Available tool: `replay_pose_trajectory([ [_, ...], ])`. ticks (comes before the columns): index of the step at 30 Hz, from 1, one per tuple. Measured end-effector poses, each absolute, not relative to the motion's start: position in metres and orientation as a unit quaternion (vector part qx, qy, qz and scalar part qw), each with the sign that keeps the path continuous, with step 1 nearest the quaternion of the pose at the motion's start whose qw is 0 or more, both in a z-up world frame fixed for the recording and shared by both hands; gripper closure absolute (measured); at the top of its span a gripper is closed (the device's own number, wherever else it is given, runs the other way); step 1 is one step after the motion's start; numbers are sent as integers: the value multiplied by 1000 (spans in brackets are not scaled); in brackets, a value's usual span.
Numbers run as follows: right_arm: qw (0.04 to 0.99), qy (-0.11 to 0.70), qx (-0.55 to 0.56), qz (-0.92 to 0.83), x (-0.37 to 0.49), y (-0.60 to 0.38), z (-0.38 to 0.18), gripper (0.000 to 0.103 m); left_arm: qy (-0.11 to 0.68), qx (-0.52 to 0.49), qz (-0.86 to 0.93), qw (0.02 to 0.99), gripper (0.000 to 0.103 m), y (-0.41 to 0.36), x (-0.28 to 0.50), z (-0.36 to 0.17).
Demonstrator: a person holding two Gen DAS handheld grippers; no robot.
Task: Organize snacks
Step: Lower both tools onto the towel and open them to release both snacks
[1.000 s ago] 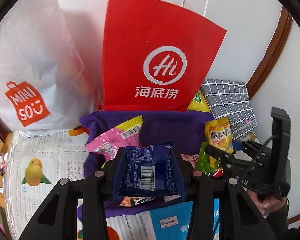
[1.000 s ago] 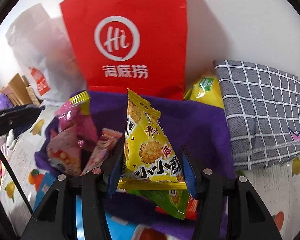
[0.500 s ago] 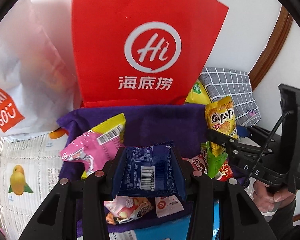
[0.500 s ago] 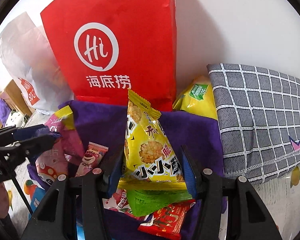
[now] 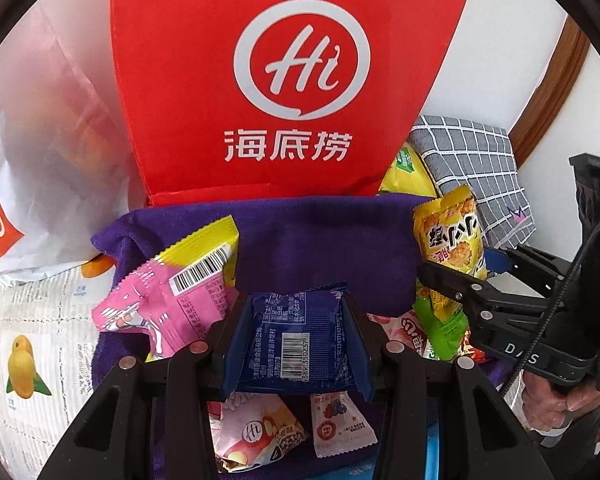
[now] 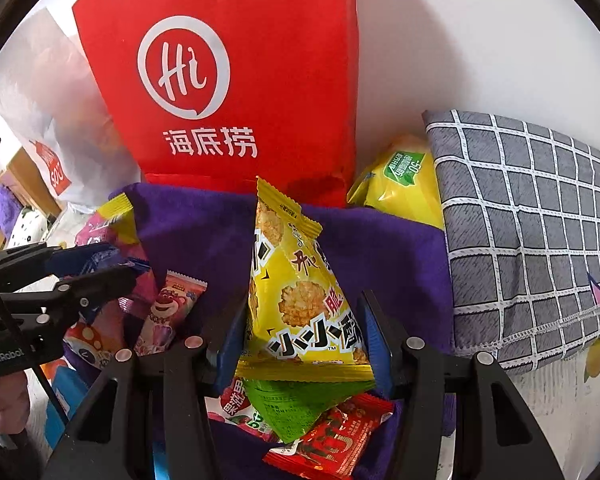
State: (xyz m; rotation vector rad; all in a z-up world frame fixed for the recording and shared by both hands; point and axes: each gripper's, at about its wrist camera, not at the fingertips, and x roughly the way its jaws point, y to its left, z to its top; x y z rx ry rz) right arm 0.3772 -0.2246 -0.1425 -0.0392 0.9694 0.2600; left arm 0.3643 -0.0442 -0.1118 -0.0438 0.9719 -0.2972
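My left gripper is shut on a dark blue snack packet, barcode side up, held over the purple cloth. My right gripper is shut on a yellow cracker bag that stands upright; it also shows in the left wrist view, to the right. A pink and yellow packet lies at the cloth's left. Several small packets lie on the cloth under both grippers: a bear wrapper, a green one and a red one.
A red Hi paper bag stands just behind the cloth against the white wall. A white Miniso bag is at the left, a grey checked cushion at the right, a yellow pack between bag and cushion. A fruit-print tablecloth lies underneath.
Both grippers have moved forward toward the red bag with their packets still held. The red bag and the cloth look larger and nearer.
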Motion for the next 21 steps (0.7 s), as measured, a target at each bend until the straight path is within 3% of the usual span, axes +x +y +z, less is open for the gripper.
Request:
replay_pose_trajectory([
  [21, 872, 468, -41, 139, 372, -224, -141, 49, 488, -11, -142, 861, 59, -49, 372, -129],
])
